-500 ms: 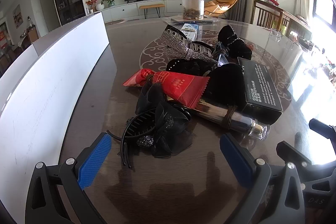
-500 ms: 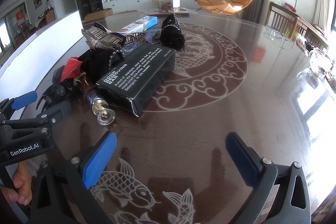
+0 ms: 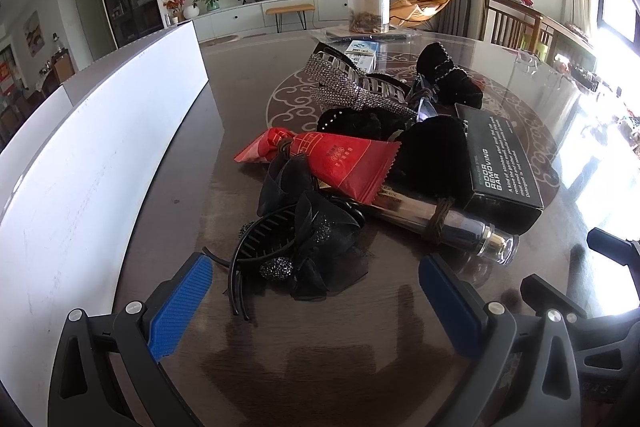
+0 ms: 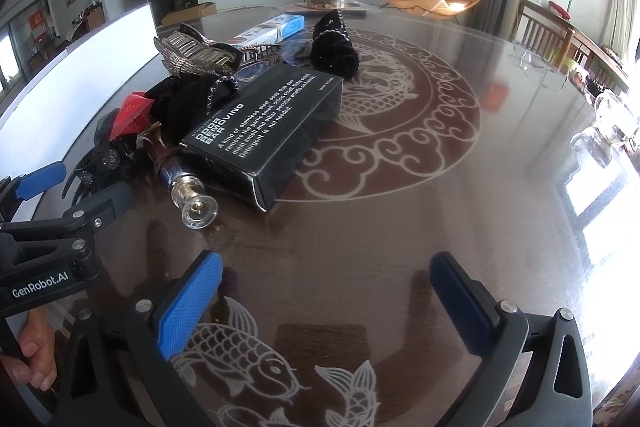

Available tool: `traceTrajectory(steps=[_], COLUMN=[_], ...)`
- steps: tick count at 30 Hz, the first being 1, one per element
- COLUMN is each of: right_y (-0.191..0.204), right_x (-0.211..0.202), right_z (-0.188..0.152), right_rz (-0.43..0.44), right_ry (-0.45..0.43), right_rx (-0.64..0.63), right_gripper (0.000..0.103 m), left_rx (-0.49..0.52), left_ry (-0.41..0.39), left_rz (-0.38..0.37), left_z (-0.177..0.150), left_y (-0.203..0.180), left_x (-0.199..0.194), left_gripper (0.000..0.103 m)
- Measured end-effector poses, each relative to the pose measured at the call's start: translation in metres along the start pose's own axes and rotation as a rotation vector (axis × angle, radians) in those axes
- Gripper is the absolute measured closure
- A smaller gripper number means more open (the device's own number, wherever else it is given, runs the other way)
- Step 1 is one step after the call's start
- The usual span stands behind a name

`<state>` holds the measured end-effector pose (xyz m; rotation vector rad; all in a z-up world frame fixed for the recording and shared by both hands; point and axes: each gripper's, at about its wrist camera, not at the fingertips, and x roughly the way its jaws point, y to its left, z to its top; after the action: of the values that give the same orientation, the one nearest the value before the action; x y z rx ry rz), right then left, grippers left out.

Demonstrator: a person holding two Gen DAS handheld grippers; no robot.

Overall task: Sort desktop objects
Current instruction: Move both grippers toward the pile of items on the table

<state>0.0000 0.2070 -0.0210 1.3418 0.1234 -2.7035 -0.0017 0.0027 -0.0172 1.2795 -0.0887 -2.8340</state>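
Observation:
A pile of objects lies on the round dark table [image 4: 400, 227]. Nearest my left gripper [image 3: 316, 301], which is open and empty, is a black bow hair claw [image 3: 296, 247]. Behind it lie a red packet [image 3: 344, 163], a silver spray bottle [image 3: 448, 223], a black box [image 3: 500, 155], a black pouch [image 3: 432, 155] and a rhinestone hair claw [image 3: 352, 83]. My right gripper [image 4: 324, 301] is open and empty over bare table, in front of the black box [image 4: 268, 123] and the bottle [image 4: 192, 199]. The left gripper shows at the left of the right wrist view [image 4: 76, 187].
A white board [image 3: 92, 155] stands along the table's left side. A clear jar [image 3: 368, 7] and a blue-white box [image 3: 362, 51] sit at the far side. A black fabric item [image 4: 336, 43] lies beyond the box. Glassware [image 4: 612, 123] stands at the right edge.
Both views have shifted only slightly; the left gripper has edged a little closer to the black bow claw. Both grippers stay open.

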Motion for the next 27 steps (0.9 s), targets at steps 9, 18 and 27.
traceTrajectory(steps=[9, 18, 27], right_y=[0.000, -0.007, -0.009], right_x=[0.003, 0.005, 0.024], right_z=[0.000, 0.005, 0.032], right_rz=[0.004, 0.013, -0.041], right_ry=[0.008, 0.026, 0.064], right_rx=[0.003, 0.039, -0.006], right_gripper=[0.000, 0.000, 0.000], left_rx=[-0.009, -0.040, -0.050], left_ry=[0.007, 0.003, -0.003], left_rz=[0.003, -0.008, -0.015], left_z=[0.001, 0.000, -0.001], left_y=[0.001, 0.007, 0.008], left_x=[0.000, 0.000, -0.001], left_gripper=[0.000, 0.000, 0.000])
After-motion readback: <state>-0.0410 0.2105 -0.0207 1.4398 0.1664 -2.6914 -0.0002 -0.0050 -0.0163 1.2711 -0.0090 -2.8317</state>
